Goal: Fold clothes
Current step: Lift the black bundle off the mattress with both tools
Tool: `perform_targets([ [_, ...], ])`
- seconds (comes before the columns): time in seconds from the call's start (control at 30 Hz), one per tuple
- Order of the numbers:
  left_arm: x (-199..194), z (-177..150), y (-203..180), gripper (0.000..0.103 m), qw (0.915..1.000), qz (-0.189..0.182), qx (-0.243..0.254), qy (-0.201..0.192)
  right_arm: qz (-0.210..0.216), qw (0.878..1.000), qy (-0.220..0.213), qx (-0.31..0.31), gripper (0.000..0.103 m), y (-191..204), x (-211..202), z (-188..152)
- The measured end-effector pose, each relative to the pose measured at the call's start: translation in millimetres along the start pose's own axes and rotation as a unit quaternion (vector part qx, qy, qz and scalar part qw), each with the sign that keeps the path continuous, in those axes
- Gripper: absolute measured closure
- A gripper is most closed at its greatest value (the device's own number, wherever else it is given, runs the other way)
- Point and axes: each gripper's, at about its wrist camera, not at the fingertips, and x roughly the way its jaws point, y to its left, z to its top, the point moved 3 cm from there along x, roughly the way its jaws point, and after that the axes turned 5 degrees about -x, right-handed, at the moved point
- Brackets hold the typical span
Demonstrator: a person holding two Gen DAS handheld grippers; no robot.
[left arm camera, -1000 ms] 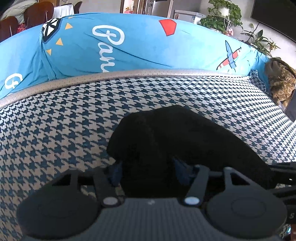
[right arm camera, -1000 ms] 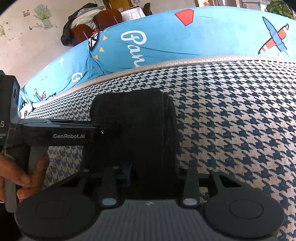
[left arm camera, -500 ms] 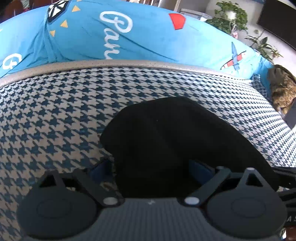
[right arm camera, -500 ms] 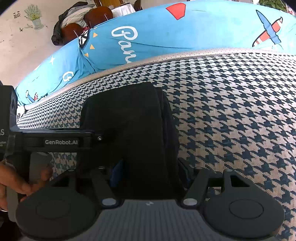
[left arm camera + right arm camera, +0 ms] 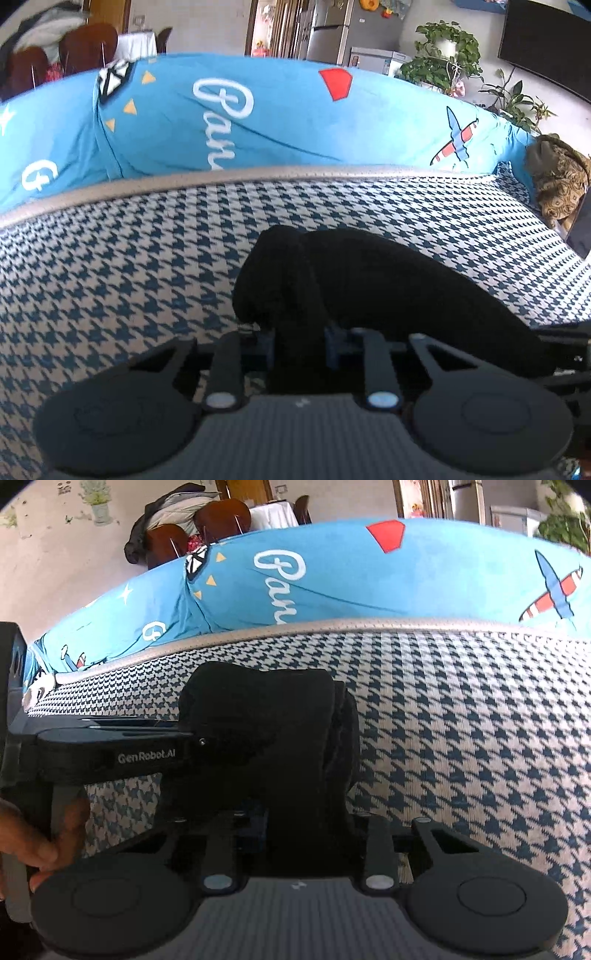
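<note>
A black garment (image 5: 369,280) lies bunched and folded on the houndstooth sofa seat (image 5: 110,266). My left gripper (image 5: 299,347) is shut on the garment's near left edge, cloth pinched between its blue pads. In the right wrist view the same black garment (image 5: 280,723) shows as a folded block on the seat (image 5: 480,716). My right gripper (image 5: 306,830) is shut on its near edge. The left gripper's black body (image 5: 110,753) crosses the left side of the right wrist view, held by a hand (image 5: 33,842).
A blue printed cover (image 5: 258,118) drapes the sofa back behind the seat. A brown patterned cushion (image 5: 557,181) sits at the far right end. Plants (image 5: 447,48), a fridge and dining chairs (image 5: 199,528) stand beyond the sofa.
Both grippers were open around the garment half a second ago and have closed on its near edge. The cloth's left side has bunched up and both views have tilted upward.
</note>
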Motion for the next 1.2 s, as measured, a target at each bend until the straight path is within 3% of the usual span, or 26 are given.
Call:
perform_targets([
  [0.47, -25.9, 10.5, 10.1, 0.082, 0.9988, 0.031, 0.0, -0.037, -0.013, 0.999, -0.038, -0.035, 0.072, 25.6, -2.5, 12.1],
  [1.2, -60.7, 19.2, 33.9, 0.082, 0.9938, 0.077, 0.004, -0.08, 0.008, 0.994, -0.087, -0.065, 0.072, 59.7, -0.2, 21.9],
])
